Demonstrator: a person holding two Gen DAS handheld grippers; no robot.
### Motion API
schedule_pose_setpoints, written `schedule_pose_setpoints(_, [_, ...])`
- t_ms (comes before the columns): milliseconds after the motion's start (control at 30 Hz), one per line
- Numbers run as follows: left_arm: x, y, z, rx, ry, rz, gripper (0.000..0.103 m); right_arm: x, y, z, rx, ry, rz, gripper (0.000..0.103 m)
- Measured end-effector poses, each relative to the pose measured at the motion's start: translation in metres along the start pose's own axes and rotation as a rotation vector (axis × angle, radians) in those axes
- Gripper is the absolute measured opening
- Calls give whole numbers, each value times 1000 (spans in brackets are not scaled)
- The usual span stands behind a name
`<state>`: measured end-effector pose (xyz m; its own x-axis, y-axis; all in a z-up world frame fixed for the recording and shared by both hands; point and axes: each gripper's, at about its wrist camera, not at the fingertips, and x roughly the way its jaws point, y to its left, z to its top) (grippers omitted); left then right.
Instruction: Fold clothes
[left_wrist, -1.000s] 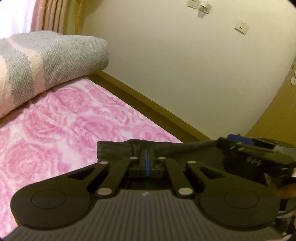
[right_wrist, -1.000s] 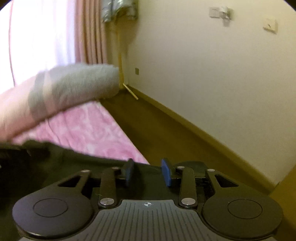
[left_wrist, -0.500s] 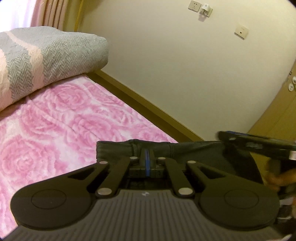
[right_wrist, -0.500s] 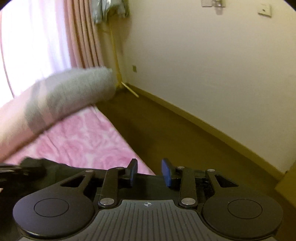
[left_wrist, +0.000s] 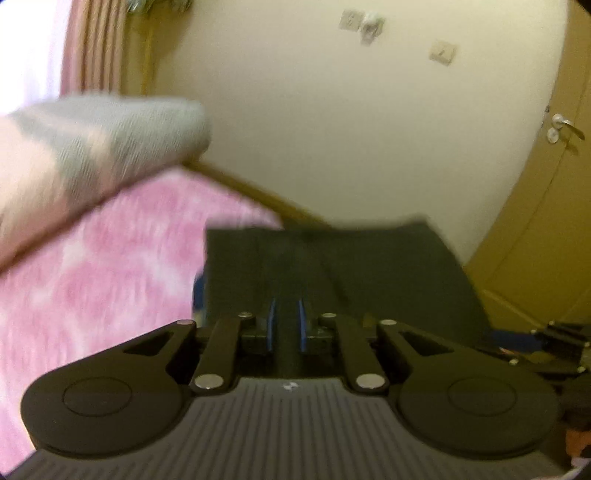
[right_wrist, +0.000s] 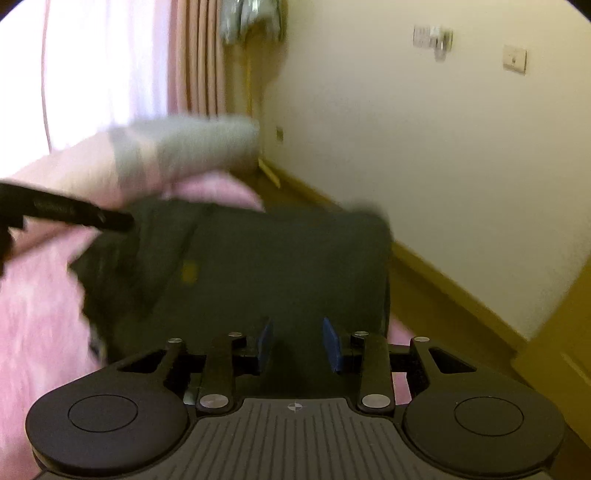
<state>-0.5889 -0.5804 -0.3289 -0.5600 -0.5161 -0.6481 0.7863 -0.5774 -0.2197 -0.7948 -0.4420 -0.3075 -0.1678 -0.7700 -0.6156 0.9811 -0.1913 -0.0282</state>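
Cream walls, a wooden skirting board and a wooden door with a metal handle close off the room behind the bed, which is covered in a pink rose-patterned sheet, and both views are blurred. At the far end of the bed lies a folded grey and pink blanket, and behind it hangs a pink curtain beside a bright window. My dark garment is spread across the near edge of the bed, in front of both of my tools, with a small yellow mark on it in the right view. My left hand-held gripper has its 2 blue pads set narrowly apart, with dark cloth showing in the slit between them; I cannot tell whether they pinch it. My right hand-held gripper stands wider, its blue pads apart over the garment's near edge and gripping nothing I can see. From the right view, my left tool shows as a black bar at the garment's left corner. From the left view, my right tool sits low at the right edge, beside the cloth.
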Motion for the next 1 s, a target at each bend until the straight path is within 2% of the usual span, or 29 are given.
schedule_pose_setpoints(167, [-44,0,-10,-45,45,62,8,-22,25,-25,22,58,-58,34])
schedule_pose_setpoints(200, [-55,-2,-9,-52,69,76,9,-30,28,-24,52,56,-57,34])
schedule_pose_setpoints(300, [-93,-12,-6,-57,119,116,18,-66,38,-24,178,68,-60,34])
schedule_pose_setpoints(367, [-123,-22,-7,-32,137,156,22,-88,45,-24,281,76,-66,35])
schedule_pose_setpoints(400, [-137,-26,-9,-21,140,160,27,-101,48,-25,333,80,-70,37])
schedule_pose_setpoints(433, [-151,-29,-11,-11,142,161,31,-114,52,-27,378,83,-80,44])
schedule_pose_setpoints(467, [-166,-33,-12,-1,145,162,31,-126,57,-28,411,78,-92,69])
schedule_pose_setpoints(500, [-178,-35,-14,2,149,162,31,-137,61,-28,441,70,-101,80])
schedule_pose_setpoints(667, [-248,-45,-25,22,181,166,40,-207,86,-20,469,38,-105,80])
schedule_pose_setpoints(800, [-301,-54,-36,42,185,159,47,-255,106,-16,463,60,-92,80])
schedule_pose_setpoints(1000, [-362,-73,-51,82,202,171,50,-313,136,-20,410,88,-86,80])
